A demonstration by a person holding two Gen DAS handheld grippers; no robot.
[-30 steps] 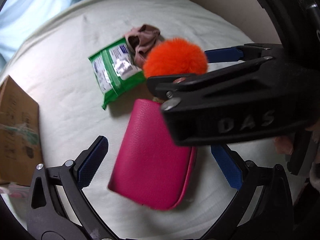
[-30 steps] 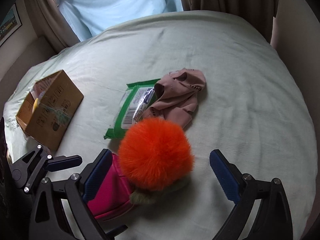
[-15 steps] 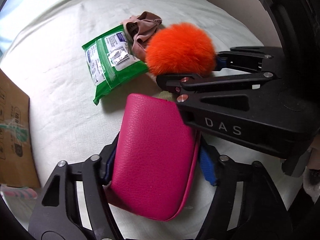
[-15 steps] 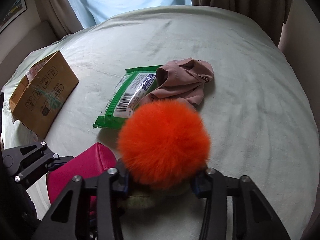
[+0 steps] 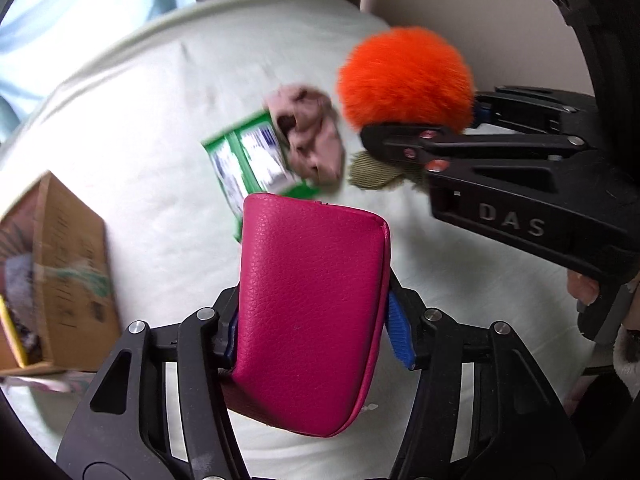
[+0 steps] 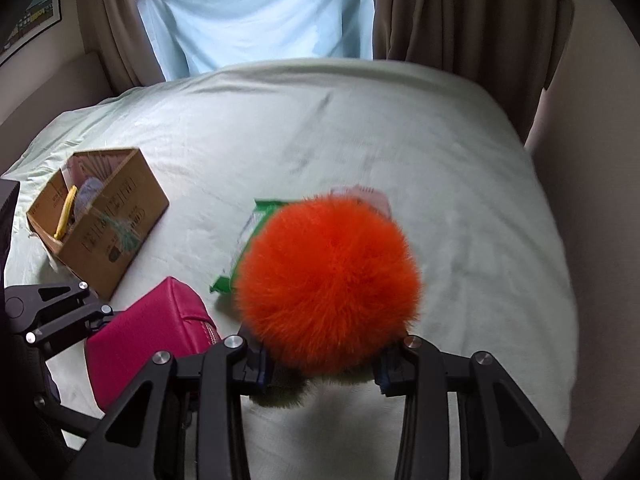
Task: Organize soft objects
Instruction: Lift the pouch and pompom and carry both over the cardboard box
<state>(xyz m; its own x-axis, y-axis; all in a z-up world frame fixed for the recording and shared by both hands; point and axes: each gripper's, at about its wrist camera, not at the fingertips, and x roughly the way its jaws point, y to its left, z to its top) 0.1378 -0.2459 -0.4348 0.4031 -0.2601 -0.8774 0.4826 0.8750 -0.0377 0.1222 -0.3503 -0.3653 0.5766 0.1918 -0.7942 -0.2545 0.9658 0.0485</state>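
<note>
Left tongs [image 5: 316,332] just closed on pink pouch [image 5: 312,300]; right tongs [image 6: 322,364] clamping orange pompom [image 6: 328,280], above bed [image 6: 460,200].

Setting: bedroom in a home. Evidence: bed [image 6: 440,152] with pale green sheet filling the scene; brown curtains [image 6: 448,8] and light blue cloth [image 6: 256,16] at the far window; framed picture [image 6: 32,20] on the far-left wall; open cardboard box [image 6: 116,232] on the sheet, left.

Bed [image 6: 460,184] open across far and right side, cardboard box [image 6: 116,228] obstructing the left edge, green packet [image 5: 248,160] and pink cloth [image 5: 316,140] mid-bed — touching, clear sheet between box and packet
</note>
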